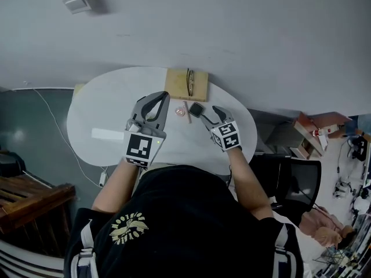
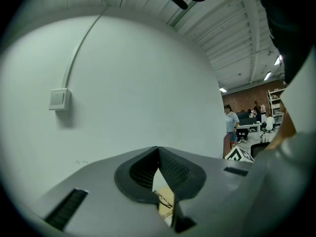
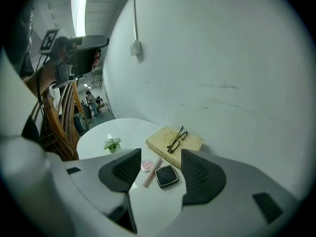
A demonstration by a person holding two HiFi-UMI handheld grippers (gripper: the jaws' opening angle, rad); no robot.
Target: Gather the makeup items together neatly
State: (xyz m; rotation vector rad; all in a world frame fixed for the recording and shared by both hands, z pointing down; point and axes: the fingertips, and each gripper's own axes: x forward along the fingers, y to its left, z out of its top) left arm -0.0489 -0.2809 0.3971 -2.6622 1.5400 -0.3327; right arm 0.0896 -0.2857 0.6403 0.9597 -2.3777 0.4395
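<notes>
Wide open and empty, the right claw (image 3: 159,177) aims at the black square compact (image 3: 167,176) beside a slim pink tube (image 3: 149,172) on the round white bench (image 3: 129,131), probably light and slippery, best pinched across opposite edges, while the left claw (image 2: 158,151) is closed, empty.

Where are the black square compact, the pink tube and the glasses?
Black square compact (image 3: 167,176): right gripper view, lid centre.
Slim pink tube (image 3: 151,172): right gripper view, mid-length.
Dark-framed glasses (image 3: 175,141): right gripper view, front frame.
</notes>
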